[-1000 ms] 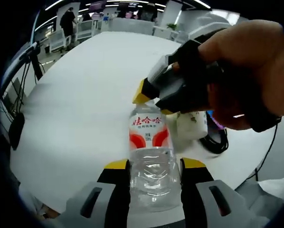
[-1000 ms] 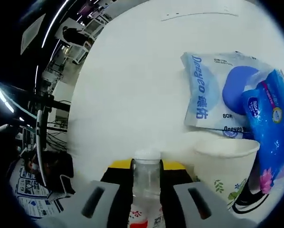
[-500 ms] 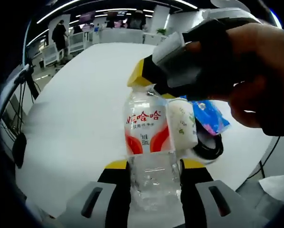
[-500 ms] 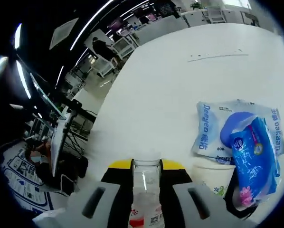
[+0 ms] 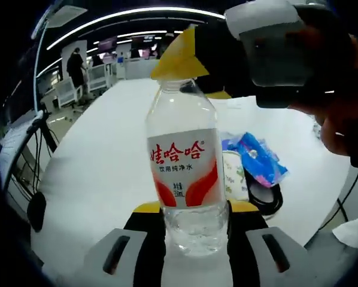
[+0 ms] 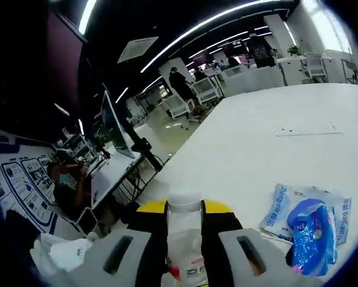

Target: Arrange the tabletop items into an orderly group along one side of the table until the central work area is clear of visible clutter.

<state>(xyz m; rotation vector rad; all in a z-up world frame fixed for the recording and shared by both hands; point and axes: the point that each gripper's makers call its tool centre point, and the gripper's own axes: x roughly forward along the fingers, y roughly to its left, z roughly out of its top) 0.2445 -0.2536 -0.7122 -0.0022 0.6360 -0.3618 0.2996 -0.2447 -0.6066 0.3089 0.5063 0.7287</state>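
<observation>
On the white table (image 5: pixel 101 155) in an open office, the water bottle (image 5: pixel 185 173) is lifted, clamped low by the left gripper (image 5: pixel 191 218) and at its cap (image 6: pixel 185 201) by the right gripper (image 6: pixel 184 218). Opposing pulls could twist it loose onto the tissue packs (image 6: pixel 311 224).

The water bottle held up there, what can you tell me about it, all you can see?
The water bottle is clear plastic, nearly empty, with a white label bearing red characters and red curved shapes. It stands upright, lifted above the white table. The left gripper clamps its lower body between yellow-tipped jaws, while the right gripper pinches its neck just under the white cap. Its bottom is hidden.
</observation>
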